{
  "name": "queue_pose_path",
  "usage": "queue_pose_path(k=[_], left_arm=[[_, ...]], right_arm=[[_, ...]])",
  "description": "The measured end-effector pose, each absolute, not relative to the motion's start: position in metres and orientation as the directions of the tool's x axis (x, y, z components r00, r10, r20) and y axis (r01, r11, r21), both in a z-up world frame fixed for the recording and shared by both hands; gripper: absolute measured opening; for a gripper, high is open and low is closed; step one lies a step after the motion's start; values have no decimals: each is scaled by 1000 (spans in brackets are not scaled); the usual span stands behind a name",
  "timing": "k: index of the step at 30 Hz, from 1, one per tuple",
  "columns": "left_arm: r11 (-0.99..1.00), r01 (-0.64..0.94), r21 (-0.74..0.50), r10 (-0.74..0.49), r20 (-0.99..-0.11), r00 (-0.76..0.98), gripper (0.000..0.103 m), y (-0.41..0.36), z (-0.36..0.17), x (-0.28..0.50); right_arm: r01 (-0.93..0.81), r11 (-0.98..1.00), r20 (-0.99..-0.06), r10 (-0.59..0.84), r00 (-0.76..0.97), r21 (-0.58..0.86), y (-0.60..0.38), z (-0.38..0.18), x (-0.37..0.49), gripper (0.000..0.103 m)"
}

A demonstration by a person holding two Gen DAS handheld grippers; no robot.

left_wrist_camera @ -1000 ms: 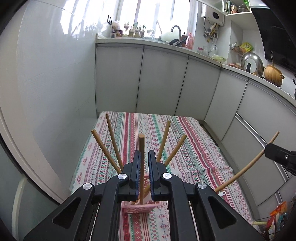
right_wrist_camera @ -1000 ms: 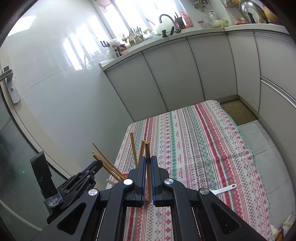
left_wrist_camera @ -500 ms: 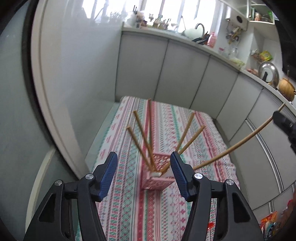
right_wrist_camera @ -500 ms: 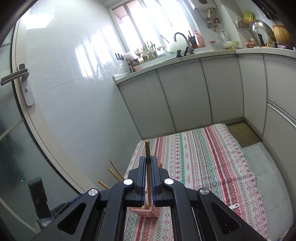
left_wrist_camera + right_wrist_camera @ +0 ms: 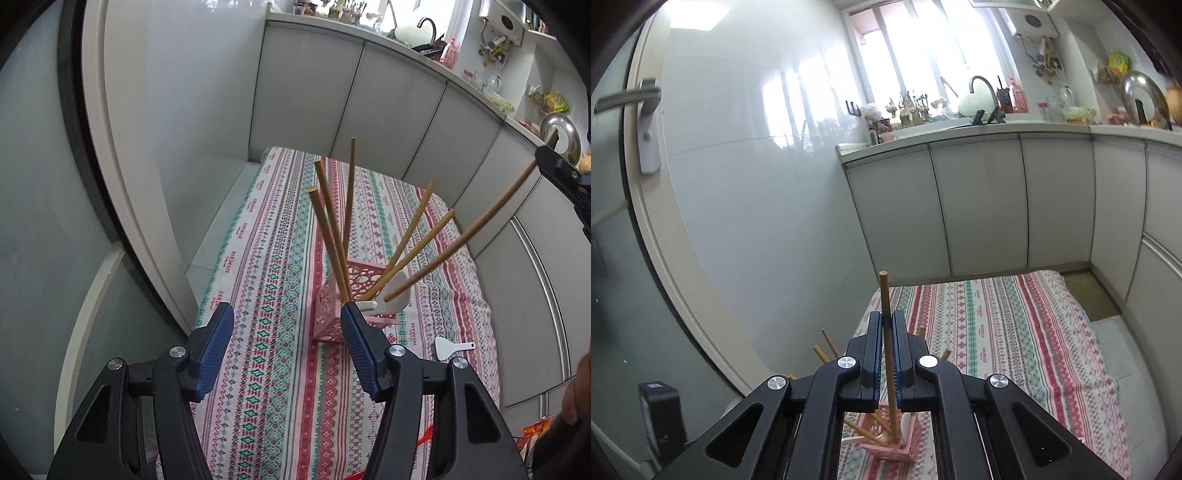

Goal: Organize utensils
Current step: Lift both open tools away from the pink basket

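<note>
**Two wrist fisheyes, both high over the cloth**

Left wrist view looks steeply down, fairly near the pink basket (image 5: 354, 295). Right wrist view sits closer above it, facing the cabinets (image 5: 979, 206) — shared: basket, striped cloth (image 5: 280, 332), cabinets, sink counter.

The left claw (image 5: 287, 321) has its two blue pads (image 5: 218, 345) spread wide apart, with nothing between them, and it points forward and down. The right claw (image 5: 886, 334) is squeezed tight on a thin wooden stick (image 5: 885, 299), which stands almost straight up between its pads. In the left view the right claw shows at the far right edge, up high, gripping the stick near its top end.
</note>
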State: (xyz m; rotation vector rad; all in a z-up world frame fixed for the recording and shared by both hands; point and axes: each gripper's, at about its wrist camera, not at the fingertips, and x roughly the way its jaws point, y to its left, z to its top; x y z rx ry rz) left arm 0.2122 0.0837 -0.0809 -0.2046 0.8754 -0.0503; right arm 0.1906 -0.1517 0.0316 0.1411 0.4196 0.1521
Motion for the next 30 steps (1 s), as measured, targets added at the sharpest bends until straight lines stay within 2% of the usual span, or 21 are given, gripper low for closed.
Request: queue_pose_path(k=[13, 20, 27, 28, 30], left_arm=[[976, -56, -211, -132, -774, 619, 63, 97, -89, 218], [976, -52, -213, -138, -781, 609, 63, 97, -91, 219], [978, -47, -204, -136, -791, 597, 63, 96, -95, 221], [978, -46, -202, -136, -792, 595, 63, 95, -95, 221], [980, -43, -196, -133, -796, 590, 63, 95, -97, 222]], right_arm=[[-132, 988, -438, 155, 885, 84, -120, -9, 228, 5], [-126, 992, -441, 104, 891, -21, -105, -22, 235, 5], [-166, 985, -518, 166, 839, 47, -111, -33, 243, 6], [-175, 982, -525, 186, 830, 72, -113, -32, 243, 8], [-193, 973, -532, 233, 814, 130, -120, -29, 240, 19]])
